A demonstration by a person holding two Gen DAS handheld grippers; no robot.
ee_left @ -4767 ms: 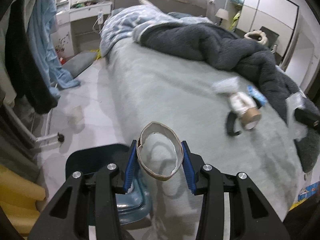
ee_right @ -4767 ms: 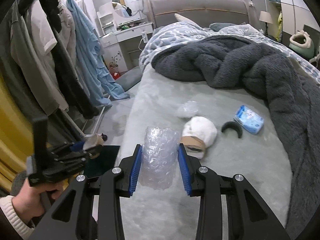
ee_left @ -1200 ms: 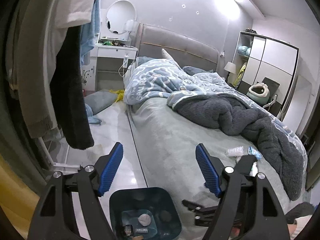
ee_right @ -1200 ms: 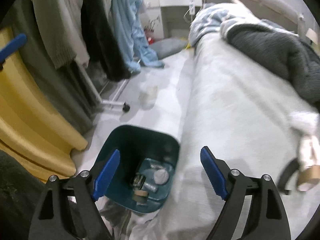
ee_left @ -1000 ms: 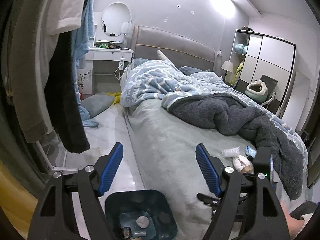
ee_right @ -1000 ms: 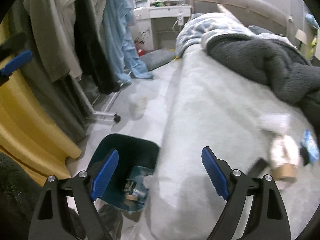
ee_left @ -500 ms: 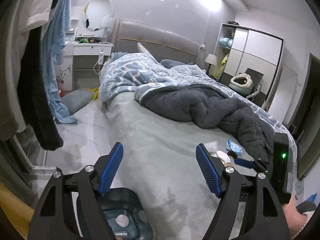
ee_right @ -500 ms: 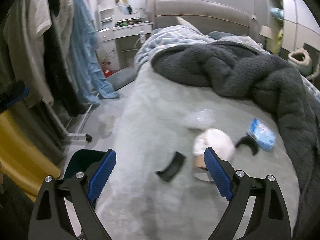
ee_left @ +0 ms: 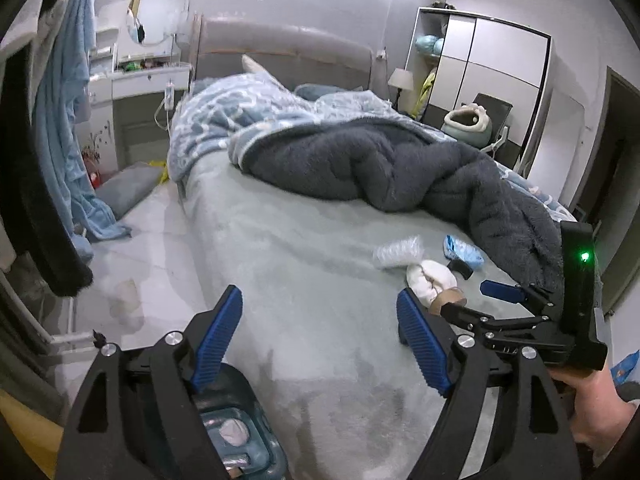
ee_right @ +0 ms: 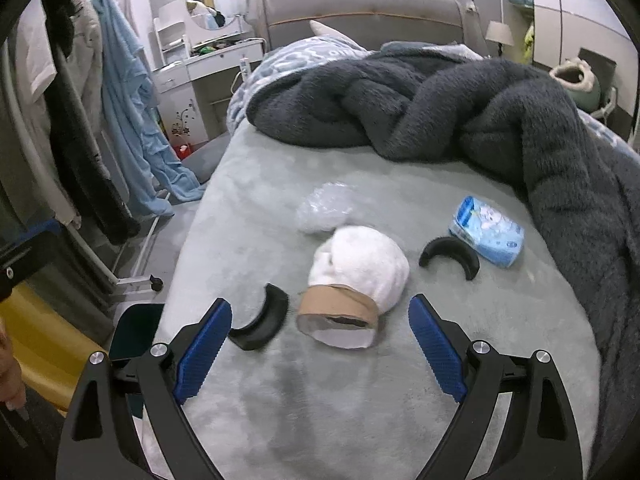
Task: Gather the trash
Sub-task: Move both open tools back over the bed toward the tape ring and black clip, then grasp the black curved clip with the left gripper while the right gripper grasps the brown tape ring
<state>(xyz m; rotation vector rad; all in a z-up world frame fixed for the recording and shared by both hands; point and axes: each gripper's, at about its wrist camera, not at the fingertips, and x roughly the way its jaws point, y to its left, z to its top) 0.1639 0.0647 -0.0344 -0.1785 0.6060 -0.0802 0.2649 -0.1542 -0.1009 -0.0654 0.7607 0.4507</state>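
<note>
A: Left tool state?

B: Jaws wide and opening, nothing between them. It sits low centre in the left wrist view, over the near edge of the bed. The teal bin shows at the bottom left, partly behind the left finger, with scraps inside.

A: Right tool?

B: Also spread wide, empty. It hangs above the grey bed cover — the cardboard tape ring lies just ahead, between the two blue pads in the frame but not touched. A white fluffy wad sits against the ring's far side.

A: Other trash?

B: All on the bed, centre of the right wrist view. One black curved piece is just left of the ring, near the left pad. A second black curved piece lies to the right of the wad, next to a blue-white tissue pack. A crumpled clear plastic lies just behind the wad.

A: Anything crowding them?

B: The dark grey blanket is heaped across the upper right, its edge close to the tissue pack. In the left wrist view the right tool shows at the right edge, held by a hand — green light on its body.
</note>
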